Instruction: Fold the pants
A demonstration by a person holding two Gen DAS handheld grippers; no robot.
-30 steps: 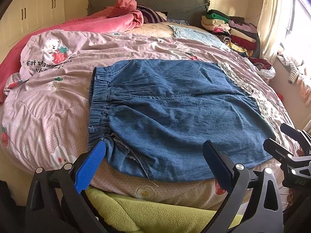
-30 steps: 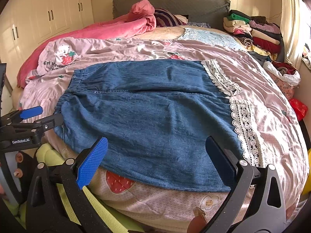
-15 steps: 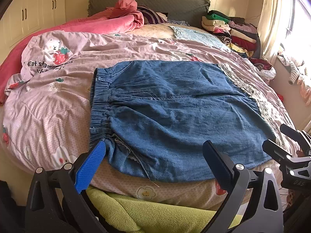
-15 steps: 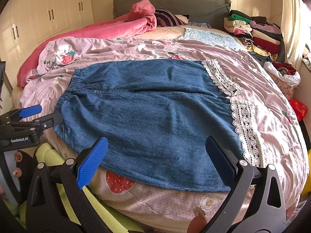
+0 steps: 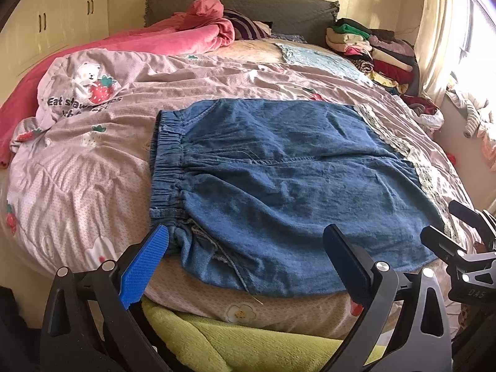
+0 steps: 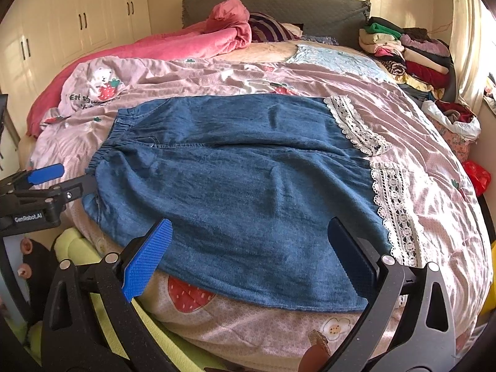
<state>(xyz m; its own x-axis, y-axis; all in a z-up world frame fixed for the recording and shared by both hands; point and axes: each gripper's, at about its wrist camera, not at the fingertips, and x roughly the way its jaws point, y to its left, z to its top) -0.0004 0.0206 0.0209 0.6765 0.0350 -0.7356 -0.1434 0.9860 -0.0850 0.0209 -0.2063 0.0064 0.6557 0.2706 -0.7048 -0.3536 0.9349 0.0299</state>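
Since a second ago almost nothing has shifted; our left claw [image 5: 245, 257] has only crept a touch nearer the waistband corner.

From the left wrist, the pants [image 5: 279, 179] lie flat across the quilt [image 5: 77, 170], waistband to our left, lace hems to our right, spread so a lengthwise fold can start. This claw hovers wide open, holding nothing, low at the bed's near edge.

From the right wrist, our right claw [image 6: 248, 254] gapes equally empty above the near leg edge; whether its pads touch the denim is hard to tell.
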